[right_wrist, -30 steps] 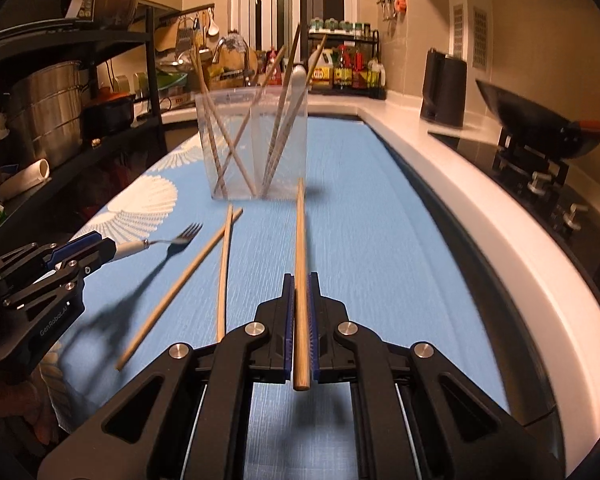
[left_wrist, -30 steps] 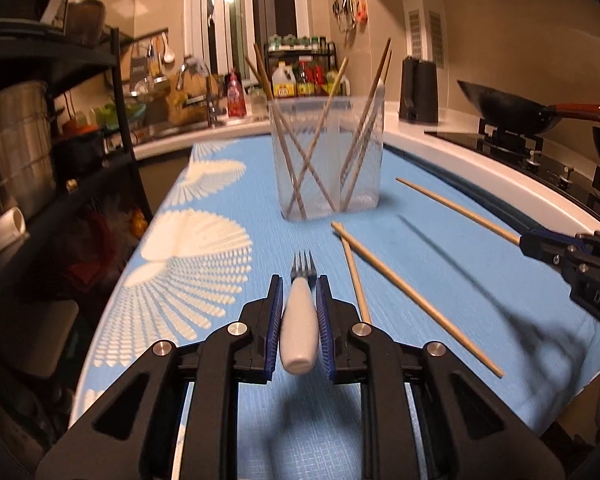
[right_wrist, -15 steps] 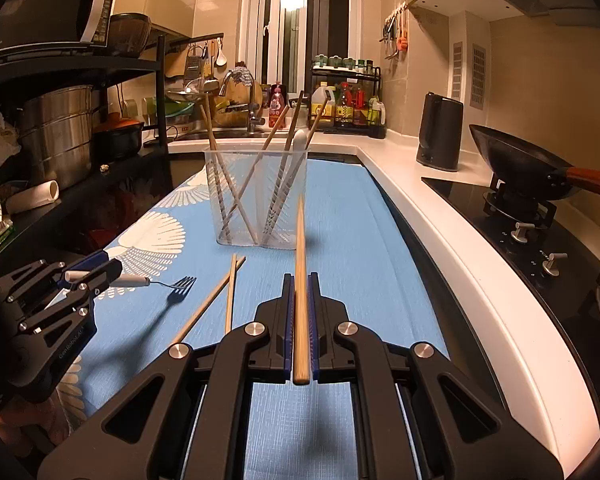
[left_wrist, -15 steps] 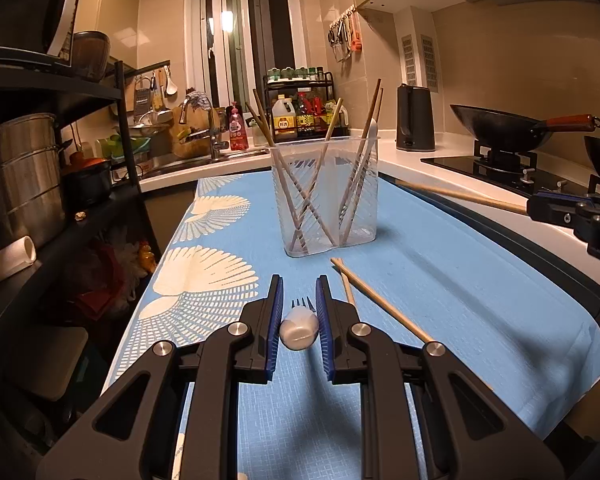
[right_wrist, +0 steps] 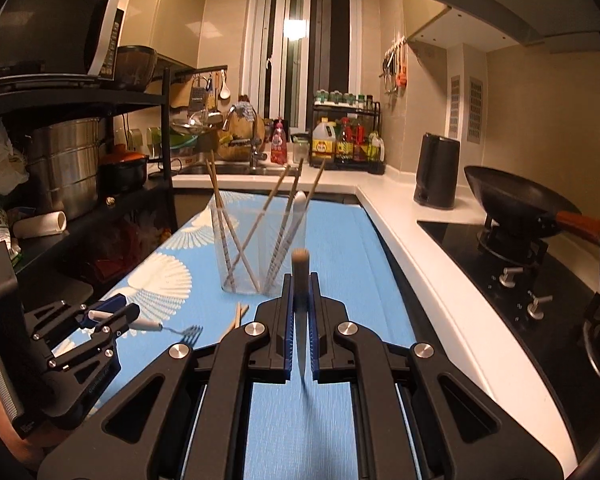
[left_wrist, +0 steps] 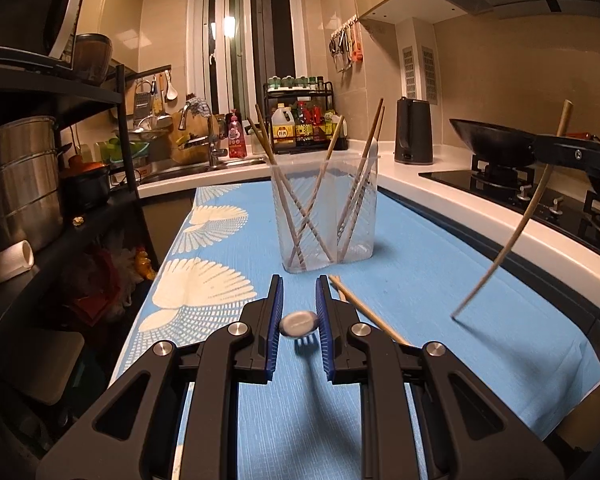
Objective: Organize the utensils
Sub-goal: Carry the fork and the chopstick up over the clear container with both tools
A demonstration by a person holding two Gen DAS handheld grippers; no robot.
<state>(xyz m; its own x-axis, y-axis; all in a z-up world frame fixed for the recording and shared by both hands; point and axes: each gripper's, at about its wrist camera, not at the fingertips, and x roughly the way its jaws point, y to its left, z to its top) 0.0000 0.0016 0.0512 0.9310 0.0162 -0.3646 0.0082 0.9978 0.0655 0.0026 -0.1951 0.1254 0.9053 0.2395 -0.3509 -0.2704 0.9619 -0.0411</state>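
My left gripper [left_wrist: 299, 298] is shut on the white handle of a fork [left_wrist: 299, 325] and holds it above the blue cloth [left_wrist: 420, 320]. The handle's end faces the camera and the tines point forward and down. My right gripper [right_wrist: 301, 280] is shut on a wooden chopstick [right_wrist: 300, 268]. In the left wrist view that chopstick [left_wrist: 512, 236] hangs steeply with its tip just above the cloth. A clear container [left_wrist: 324, 216] with several chopsticks stands ahead of both grippers. Two loose chopsticks [left_wrist: 364, 312] lie on the cloth before it.
A black shelf rack [right_wrist: 100, 216] with steel pots borders the cloth on the left. On the right are a white counter edge [right_wrist: 412, 256], a gas hob with a wok [right_wrist: 516, 208] and a black kettle [right_wrist: 436, 176]. A sink and bottles stand beyond the container.
The right gripper has lifted its chopstick off the cloth and tipped it steeply. The left gripper has raised the fork a little, so the handle's end now faces the camera.
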